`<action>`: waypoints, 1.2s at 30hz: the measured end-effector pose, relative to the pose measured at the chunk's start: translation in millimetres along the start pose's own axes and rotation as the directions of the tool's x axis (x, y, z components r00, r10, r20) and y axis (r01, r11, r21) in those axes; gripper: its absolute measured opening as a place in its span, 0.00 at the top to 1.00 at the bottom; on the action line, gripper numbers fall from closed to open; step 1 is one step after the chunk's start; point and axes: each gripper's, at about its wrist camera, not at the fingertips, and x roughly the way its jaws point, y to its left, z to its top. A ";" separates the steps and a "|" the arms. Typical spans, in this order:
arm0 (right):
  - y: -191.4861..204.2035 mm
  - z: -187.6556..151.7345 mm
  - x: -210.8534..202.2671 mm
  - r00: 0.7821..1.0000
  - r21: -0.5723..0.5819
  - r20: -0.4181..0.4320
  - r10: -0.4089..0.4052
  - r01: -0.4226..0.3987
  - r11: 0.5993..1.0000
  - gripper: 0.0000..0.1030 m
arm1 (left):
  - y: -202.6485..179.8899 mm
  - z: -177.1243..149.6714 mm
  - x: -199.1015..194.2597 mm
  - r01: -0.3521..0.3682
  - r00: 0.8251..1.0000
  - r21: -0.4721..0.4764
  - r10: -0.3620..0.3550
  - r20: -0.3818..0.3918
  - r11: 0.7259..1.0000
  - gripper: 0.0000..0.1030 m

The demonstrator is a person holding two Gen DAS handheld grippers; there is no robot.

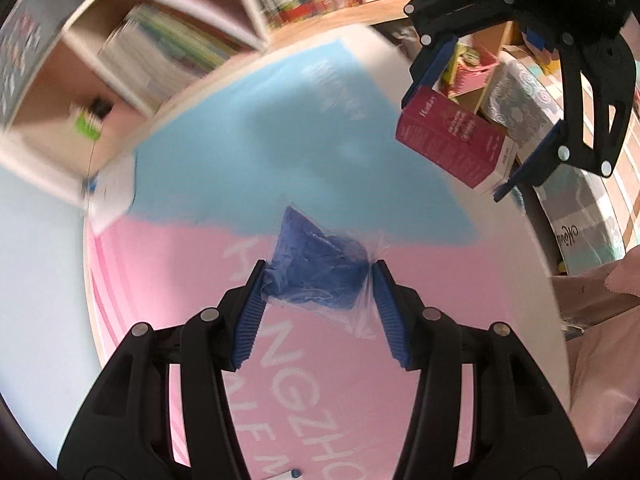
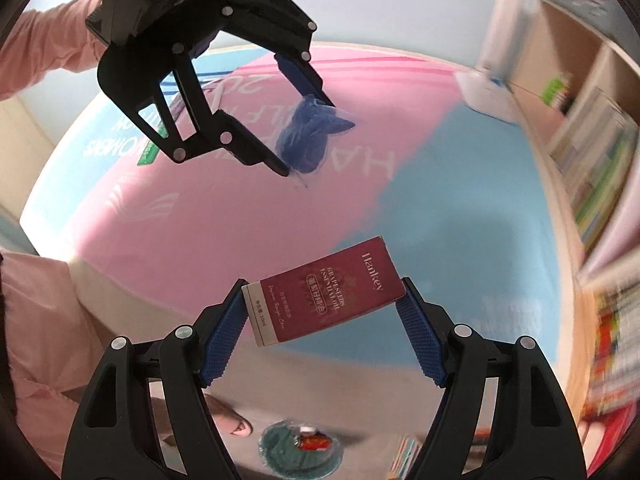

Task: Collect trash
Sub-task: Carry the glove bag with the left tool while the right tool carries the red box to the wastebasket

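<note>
My left gripper (image 1: 318,270) is shut on a crumpled blue item in clear plastic wrap (image 1: 316,268), held in the air above the pink and blue table cover (image 1: 240,168). The same bundle (image 2: 308,140) shows in the right wrist view between the left gripper's (image 2: 306,132) fingers. My right gripper (image 2: 322,292) is shut on a dark red carton (image 2: 324,292) printed with white lettering, gripped by its two ends and tilted. From the left wrist view the carton (image 1: 448,140) hangs between the right gripper's (image 1: 456,128) blue pads at upper right.
Bookshelves (image 1: 168,48) full of books stand beyond the table. Patterned boxes (image 1: 520,108) sit at the right. Below the table edge a bin lined with a green bag (image 2: 300,444) holds scraps. A person's pink sleeve (image 2: 44,52) and bare foot (image 2: 236,424) are in view.
</note>
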 end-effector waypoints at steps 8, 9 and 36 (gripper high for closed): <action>13.7 -84.4 -62.2 0.995 0.123 0.019 -0.093 0.090 0.988 0.28 | -69.9 62.7 4.7 0.040 0.999 0.124 -0.043 0.023 0.991 0.52; 16.5 -97.3 -69.3 0.995 0.139 0.016 -0.103 0.100 0.985 0.28 | -81.0 69.1 5.7 0.046 0.998 0.141 -0.050 0.025 0.989 0.52; 68.7 -377.4 -145.2 0.978 0.462 -0.104 -0.182 0.210 0.862 0.28 | -335.5 164.1 61.8 0.270 0.962 0.390 -0.265 -0.068 0.880 0.52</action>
